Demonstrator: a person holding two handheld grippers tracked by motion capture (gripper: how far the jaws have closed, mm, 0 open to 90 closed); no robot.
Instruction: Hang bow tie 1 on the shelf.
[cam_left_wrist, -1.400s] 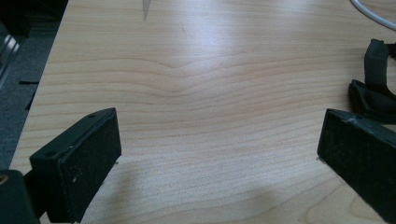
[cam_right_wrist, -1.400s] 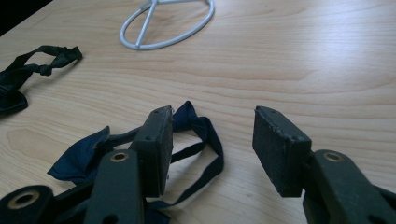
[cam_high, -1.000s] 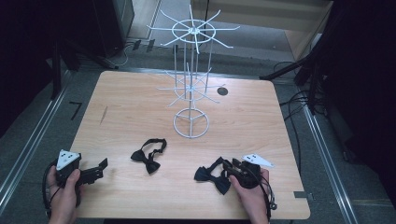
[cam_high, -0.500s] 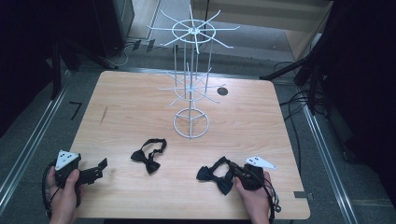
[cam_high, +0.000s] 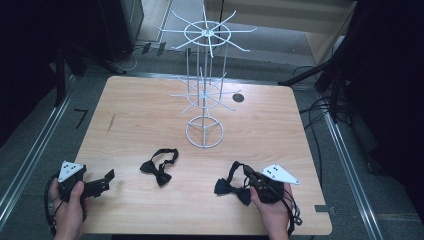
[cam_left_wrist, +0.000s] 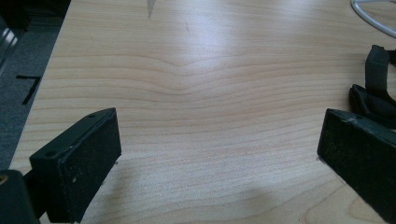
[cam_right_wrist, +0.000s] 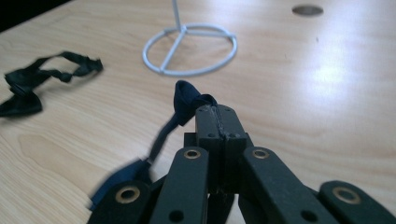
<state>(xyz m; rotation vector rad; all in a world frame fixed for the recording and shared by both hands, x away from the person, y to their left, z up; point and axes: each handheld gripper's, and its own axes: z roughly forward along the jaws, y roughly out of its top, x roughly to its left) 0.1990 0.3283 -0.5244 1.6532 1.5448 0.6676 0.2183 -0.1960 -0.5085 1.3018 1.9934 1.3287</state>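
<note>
Two dark bow ties lie on the wooden table (cam_high: 150, 115). One bow tie (cam_high: 159, 167) rests loose near the front centre; it also sits at the left of the right gripper view (cam_right_wrist: 28, 88) and at the edge of the left gripper view (cam_left_wrist: 373, 88). My right gripper (cam_high: 248, 174) (cam_right_wrist: 217, 114) is shut on the strap of the second bow tie (cam_high: 231, 187), whose loop (cam_right_wrist: 187, 100) pokes out past the jaws while its bow (cam_right_wrist: 119, 179) hangs low. My left gripper (cam_high: 106, 179) (cam_left_wrist: 219, 126) stands open at the front left, with bare wood between its jaws.
A white wire display rack (cam_high: 205, 35) stands at the table's middle back on a ring base (cam_high: 205, 132) (cam_right_wrist: 189, 49). A small dark hole (cam_high: 238, 98) (cam_right_wrist: 307, 9) marks the tabletop behind it. Cables and dark stands surround the table on the floor.
My right gripper has shifted slightly to the right, taking its bow tie along. The left gripper and the loose bow tie have stayed put.
</note>
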